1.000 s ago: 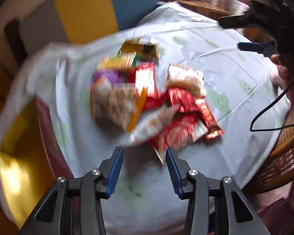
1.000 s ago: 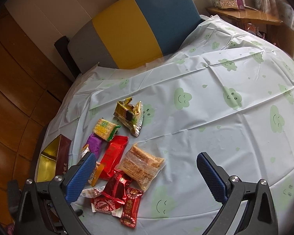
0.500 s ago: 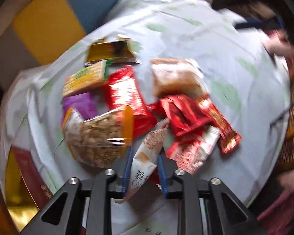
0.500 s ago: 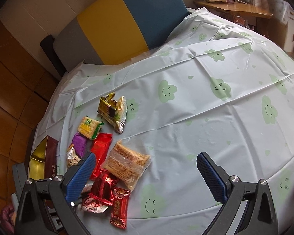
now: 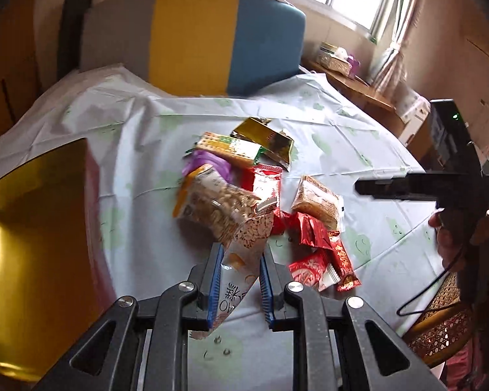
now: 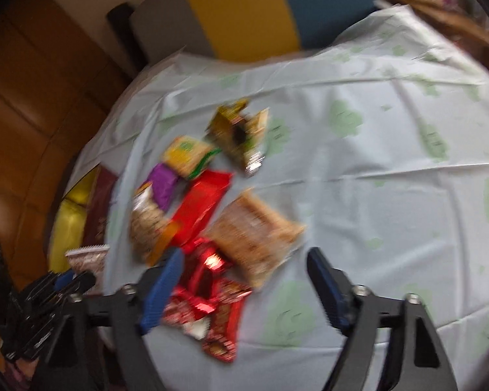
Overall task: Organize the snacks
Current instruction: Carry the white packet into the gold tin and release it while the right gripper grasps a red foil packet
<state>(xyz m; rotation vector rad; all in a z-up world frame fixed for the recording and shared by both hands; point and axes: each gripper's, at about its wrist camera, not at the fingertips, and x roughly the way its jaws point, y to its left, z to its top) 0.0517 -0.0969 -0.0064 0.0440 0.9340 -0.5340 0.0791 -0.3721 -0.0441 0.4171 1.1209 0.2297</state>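
My left gripper [image 5: 238, 262] is shut on a white snack packet [image 5: 241, 260] and holds it above the table's near edge; the packet also shows in the right wrist view [image 6: 88, 258]. A pile of snacks lies on the tablecloth: a peanut bag [image 5: 212, 208], a red packet [image 5: 264, 182], a clear biscuit bag [image 5: 316, 200], small red candies [image 5: 313, 251], a green-yellow cracker pack [image 5: 226, 148], a gold wrapper [image 5: 264, 138]. My right gripper [image 6: 244, 283] is open, low over the red candies [image 6: 205, 293] and biscuit bag [image 6: 254, 238]; that view is blurred.
An open box with a gold lining [image 5: 32, 228] sits at the table's left edge, also in the right wrist view [image 6: 71, 215]. A grey, yellow and blue chair back [image 5: 192, 39] stands behind the table. A wicker seat [image 5: 440, 325] is at the right.
My left gripper has lifted the white packet off the pile and pulled back toward the gold box. My right gripper has swung in and down over the pile, its opening narrower.
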